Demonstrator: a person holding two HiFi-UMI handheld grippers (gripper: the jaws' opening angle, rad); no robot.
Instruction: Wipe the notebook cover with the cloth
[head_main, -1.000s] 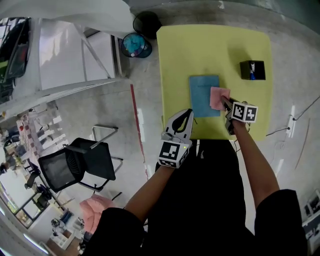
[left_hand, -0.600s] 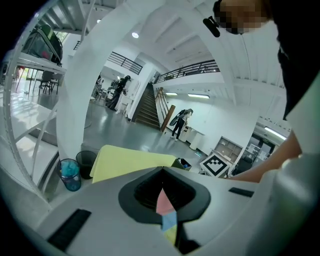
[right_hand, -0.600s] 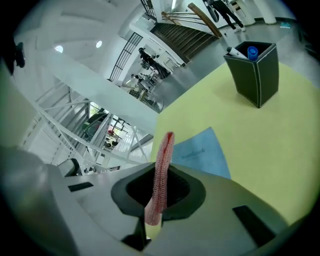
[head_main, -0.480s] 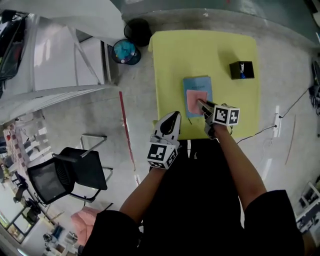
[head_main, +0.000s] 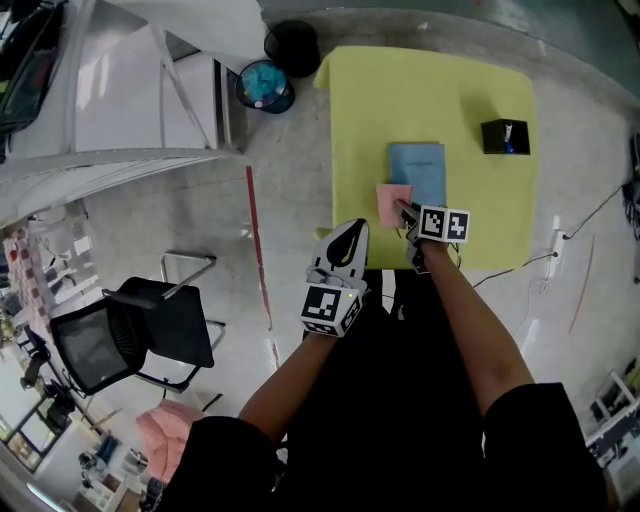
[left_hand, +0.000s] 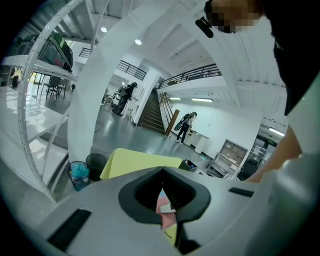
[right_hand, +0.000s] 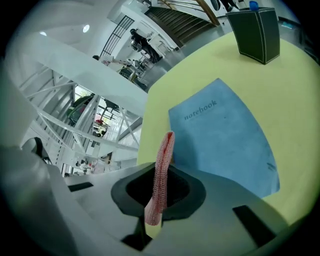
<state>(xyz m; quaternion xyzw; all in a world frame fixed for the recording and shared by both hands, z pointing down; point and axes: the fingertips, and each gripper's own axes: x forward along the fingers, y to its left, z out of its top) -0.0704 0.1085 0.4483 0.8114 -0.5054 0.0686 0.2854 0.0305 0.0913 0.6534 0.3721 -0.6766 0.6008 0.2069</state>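
A blue notebook (head_main: 417, 172) lies flat on the yellow table (head_main: 400, 90); the right gripper view shows its cover (right_hand: 225, 140) with the word "notebook". My right gripper (head_main: 405, 213) is shut on a pink cloth (head_main: 393, 204), which hangs at the notebook's near left corner, mostly off the cover. In the right gripper view the cloth (right_hand: 162, 167) stands edge-on, pinched between that right gripper's (right_hand: 159, 189) jaws. My left gripper (head_main: 346, 248) is shut on nothing and hovers off the table's near left corner. Its own view shows this left gripper (left_hand: 162, 171) with jaws together, and the cloth (left_hand: 164, 206) beyond them.
A black box (head_main: 503, 136) stands at the table's far right; it is the dark holder (right_hand: 257, 32) behind the notebook. On the floor to the left are a black bin (head_main: 294, 45), a blue bin (head_main: 265, 88), white racks and a black chair (head_main: 140, 325).
My right gripper has dragged the pink cloth leftward across the notebook cover, from its right edge to its near left corner. The left gripper stays shut near the table's front edge.
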